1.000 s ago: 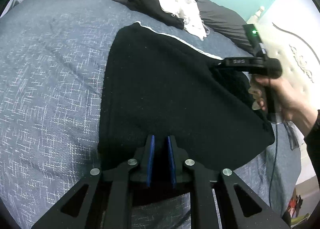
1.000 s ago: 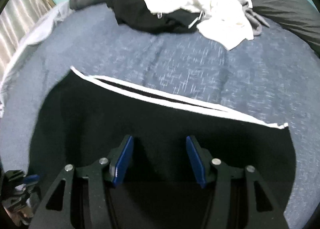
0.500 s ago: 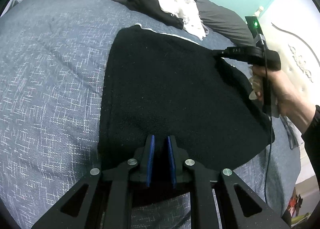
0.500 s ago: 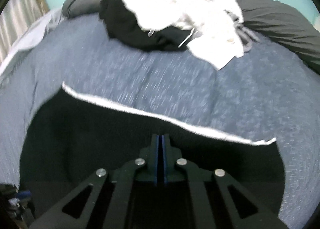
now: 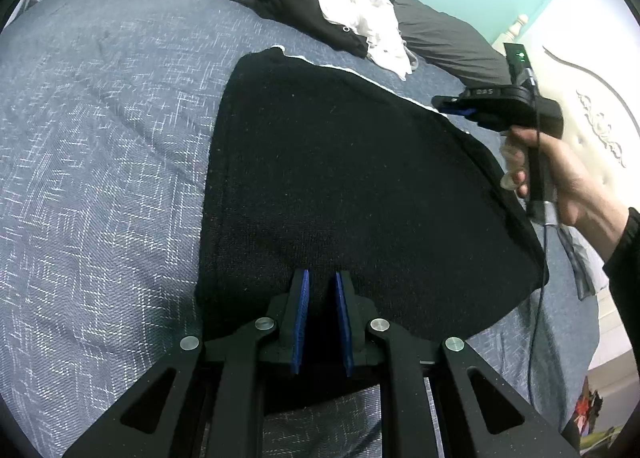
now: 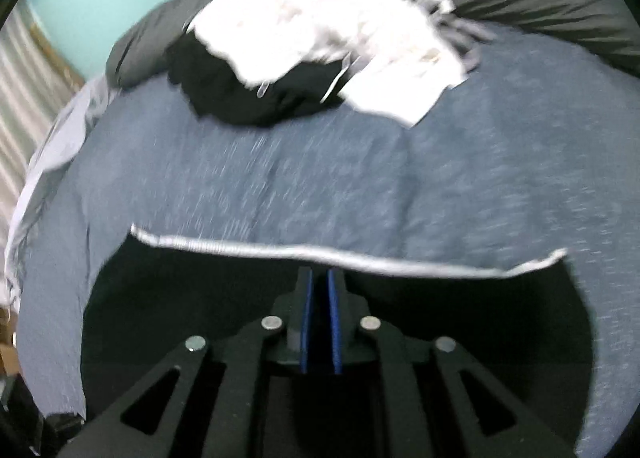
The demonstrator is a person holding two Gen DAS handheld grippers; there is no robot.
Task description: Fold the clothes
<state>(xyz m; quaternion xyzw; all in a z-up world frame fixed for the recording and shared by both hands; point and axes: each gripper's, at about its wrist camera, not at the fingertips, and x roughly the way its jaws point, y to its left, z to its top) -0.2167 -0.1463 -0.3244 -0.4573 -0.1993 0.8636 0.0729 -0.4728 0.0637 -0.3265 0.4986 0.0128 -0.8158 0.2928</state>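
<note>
My left gripper and right gripper both clench the black garment on the bed.

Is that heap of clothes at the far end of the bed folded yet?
No, the heap of clothes lies crumpled, black and white mixed.

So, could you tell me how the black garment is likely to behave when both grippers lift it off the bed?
The black garment will probably sag between grips; it lies limp, following the bedspread. Its knit texture suggests the left gripper and right gripper won't slip easily. It looks light.
</note>
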